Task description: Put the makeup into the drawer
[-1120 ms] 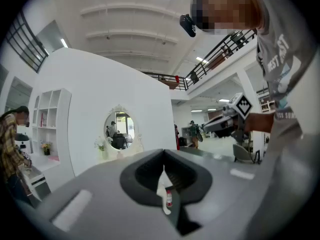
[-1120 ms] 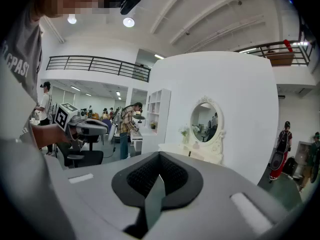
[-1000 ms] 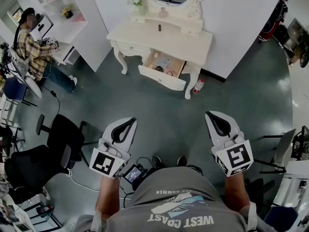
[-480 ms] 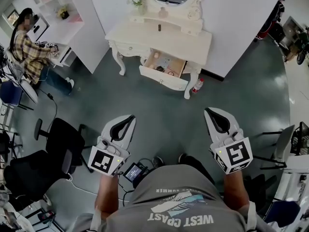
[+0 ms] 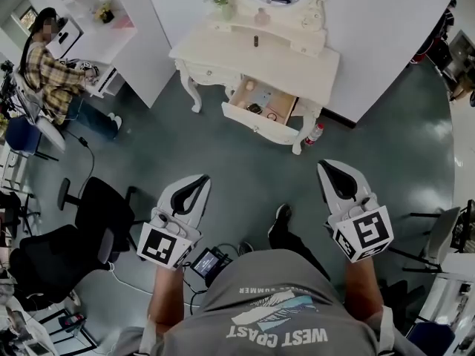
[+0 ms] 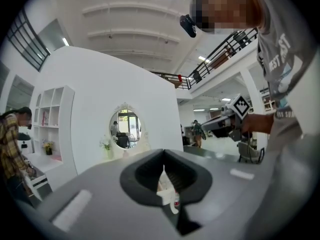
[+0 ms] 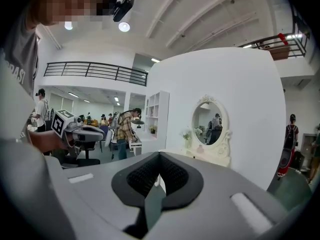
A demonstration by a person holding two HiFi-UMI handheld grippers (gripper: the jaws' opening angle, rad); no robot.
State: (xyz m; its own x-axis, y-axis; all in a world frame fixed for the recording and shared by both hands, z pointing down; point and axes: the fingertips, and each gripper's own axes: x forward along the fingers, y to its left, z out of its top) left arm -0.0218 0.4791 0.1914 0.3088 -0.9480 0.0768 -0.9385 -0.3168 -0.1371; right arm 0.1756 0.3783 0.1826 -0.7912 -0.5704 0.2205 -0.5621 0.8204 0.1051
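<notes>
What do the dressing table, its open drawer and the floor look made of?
Dressing table: likely painted wood, cream, satin; carved curved legs and scrolled trim. Drawer: same cream front, but the inside is bare tan, wood or board by the look. Floor: dark grey-green, seamless and glossy, it mirrors light patches; probably coated concrete or epoxy, can't confirm.

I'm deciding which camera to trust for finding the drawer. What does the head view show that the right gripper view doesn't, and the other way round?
Only the head view: the open drawer with small items inside, a bottle on the floor by the table leg, and the wearer's shoe. Only the right gripper view: the balcony railing and ceiling lights. Both: the dressing table, the person in a plaid shirt, the left tongs.
</notes>
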